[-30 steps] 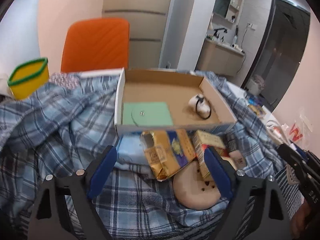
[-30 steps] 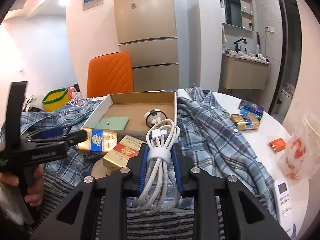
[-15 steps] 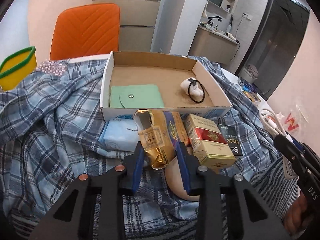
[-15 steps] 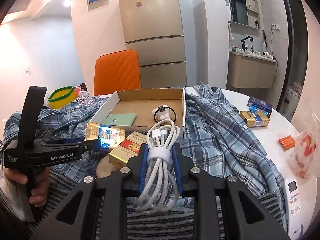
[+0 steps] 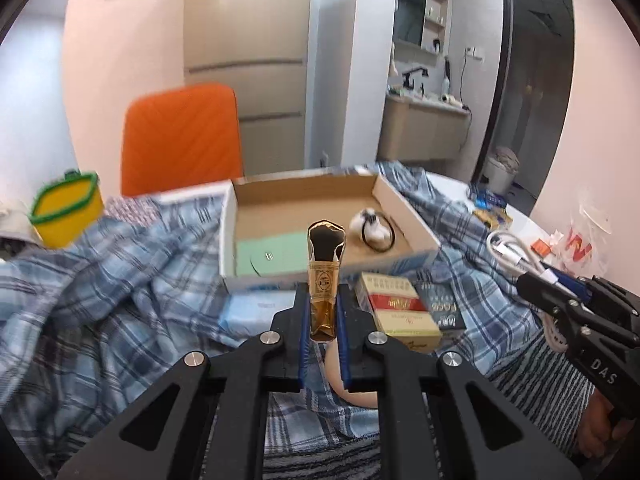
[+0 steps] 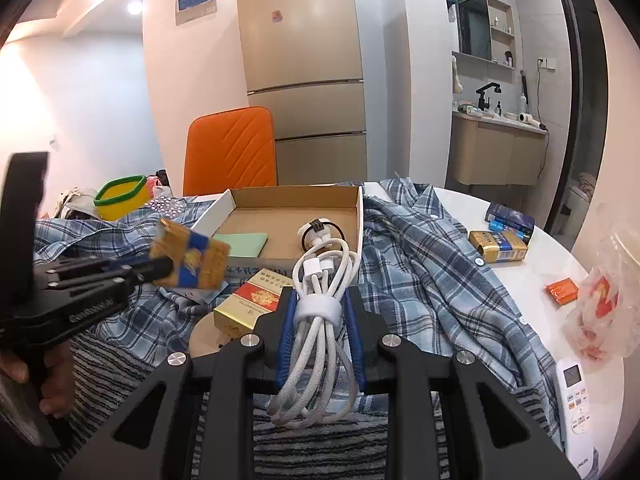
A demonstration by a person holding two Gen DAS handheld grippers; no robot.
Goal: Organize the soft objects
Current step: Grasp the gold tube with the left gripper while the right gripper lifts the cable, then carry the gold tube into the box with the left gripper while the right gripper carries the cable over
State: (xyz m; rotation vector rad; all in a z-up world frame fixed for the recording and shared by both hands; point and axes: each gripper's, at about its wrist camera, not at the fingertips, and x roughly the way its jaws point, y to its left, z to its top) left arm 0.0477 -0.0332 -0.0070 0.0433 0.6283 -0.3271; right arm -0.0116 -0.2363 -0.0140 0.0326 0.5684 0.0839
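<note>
In your left wrist view, your left gripper points forward and somewhat down over the blue plaid shirt, its blue pads clamped tight on a crumpled gold soft pack. The pack stands upright between the pads, its torn open top showing in front of the cardboard box. A second ago these jaws stood wide apart with the pack lying flat on the shirt; half a second ago they had nearly met around it; now it is gripped and lifted clear of the cloth, and the view has tipped upward. Just beside the gripper on the right lies a red and gold carton. Inside the box sit a green pouch and a white plug with a black hair tie. Your right gripper enters from the right edge.

In your right wrist view, your right gripper points forward and down, pads pressed on a bundled white cable, exactly as in both earlier frames. At the left your hand holds the left gripper, with the gold pack now raised above the shirt, near the box's front left corner.
</note>
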